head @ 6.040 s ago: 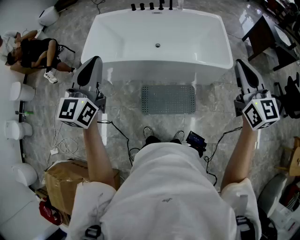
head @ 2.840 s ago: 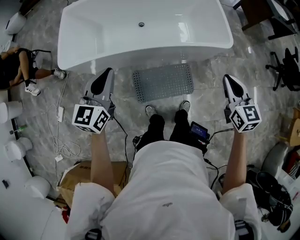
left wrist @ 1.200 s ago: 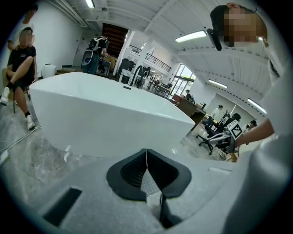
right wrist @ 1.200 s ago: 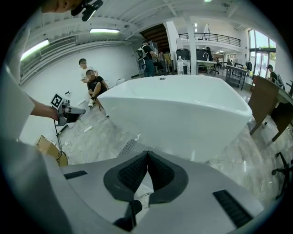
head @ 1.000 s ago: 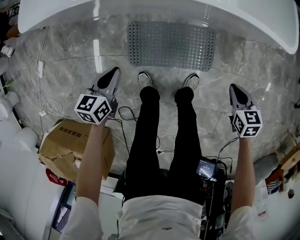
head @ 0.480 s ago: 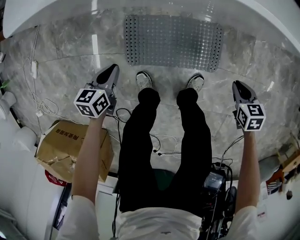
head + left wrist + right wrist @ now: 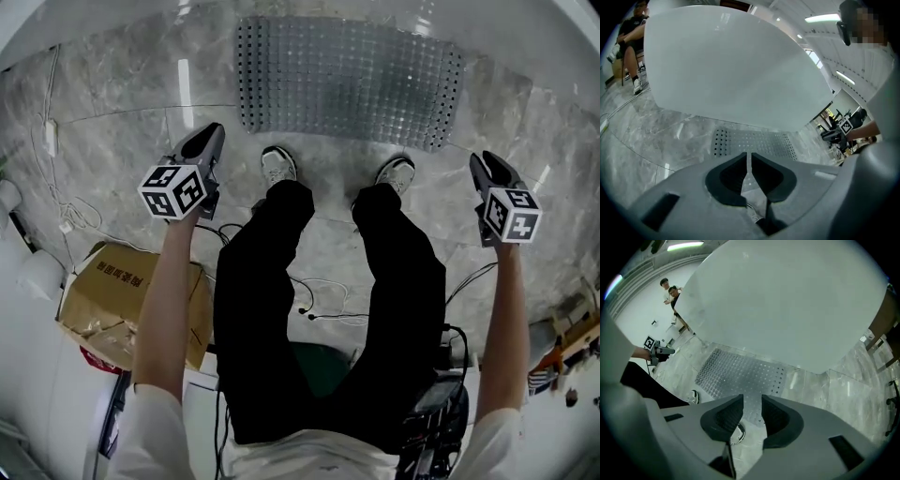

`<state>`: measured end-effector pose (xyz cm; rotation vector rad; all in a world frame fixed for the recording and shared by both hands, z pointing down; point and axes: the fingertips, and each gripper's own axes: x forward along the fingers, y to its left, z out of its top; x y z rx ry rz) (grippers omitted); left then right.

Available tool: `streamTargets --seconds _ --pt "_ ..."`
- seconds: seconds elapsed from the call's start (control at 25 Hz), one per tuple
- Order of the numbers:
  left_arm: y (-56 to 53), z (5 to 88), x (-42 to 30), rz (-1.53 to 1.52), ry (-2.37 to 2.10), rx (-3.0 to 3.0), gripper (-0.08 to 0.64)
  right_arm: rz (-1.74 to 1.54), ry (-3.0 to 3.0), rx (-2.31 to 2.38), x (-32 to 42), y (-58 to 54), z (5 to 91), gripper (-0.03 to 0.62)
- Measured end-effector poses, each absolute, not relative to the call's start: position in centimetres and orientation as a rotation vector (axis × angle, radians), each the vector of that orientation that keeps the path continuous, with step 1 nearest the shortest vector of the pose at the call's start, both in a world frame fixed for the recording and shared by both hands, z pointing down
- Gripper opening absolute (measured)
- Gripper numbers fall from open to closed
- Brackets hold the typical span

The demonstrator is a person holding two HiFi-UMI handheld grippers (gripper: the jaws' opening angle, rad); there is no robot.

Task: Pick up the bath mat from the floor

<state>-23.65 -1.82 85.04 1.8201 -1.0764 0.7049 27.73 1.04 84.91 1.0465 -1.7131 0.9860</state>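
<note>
The grey perforated bath mat (image 7: 347,80) lies flat on the marble floor in front of the white bathtub (image 7: 731,70). The person's two shoes (image 7: 277,167) stand just short of its near edge. My left gripper (image 7: 212,133) hangs above the floor near the mat's near left corner, pointing down, jaws shut with only a thin slit and nothing in them (image 7: 749,154). My right gripper (image 7: 480,161) is off the mat's near right corner. Its jaws have just been opening and stand apart with nothing between them (image 7: 752,399). Both gripper views show the mat (image 7: 740,371) ahead and below.
A torn cardboard box (image 7: 103,300) sits on the floor behind my left arm. Black cables (image 7: 319,305) trail between and behind the legs, white cables (image 7: 56,187) at the left. A seated person (image 7: 628,42) is beyond the tub's left end.
Both grippers have sunk toward the floor on either side of the legs. The head view has dropped too, so the mat looks larger and nearer.
</note>
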Motion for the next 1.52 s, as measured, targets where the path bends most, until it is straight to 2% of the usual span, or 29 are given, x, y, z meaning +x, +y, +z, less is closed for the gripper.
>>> streamTargets --seconds 0.48,0.92,1.08,1.52 --pt "-2.7 96.4 -24.6 0.753 -1.064 1.793 0.105 1.078 -1.627 1.082 30.8 -1.0 96.9 0.109" --pt "-4.2 105.4 -26.9 0.794 -1.142 1.728 0.167 1.078 -1.531 1.099 32.7 -1.9 107.3 0.167" --pt "-4.1 108.6 -27.7 0.809 -1.152 1.699 0.213 1.117 -1.501 1.142 33.4 -1.9 109.8 0.179" --pt "-5.1 112.7 -28.4 0.746 -1.159 1.667 0.273 1.177 -1.471 1.238 34.2 -2.4 113.9 0.201"
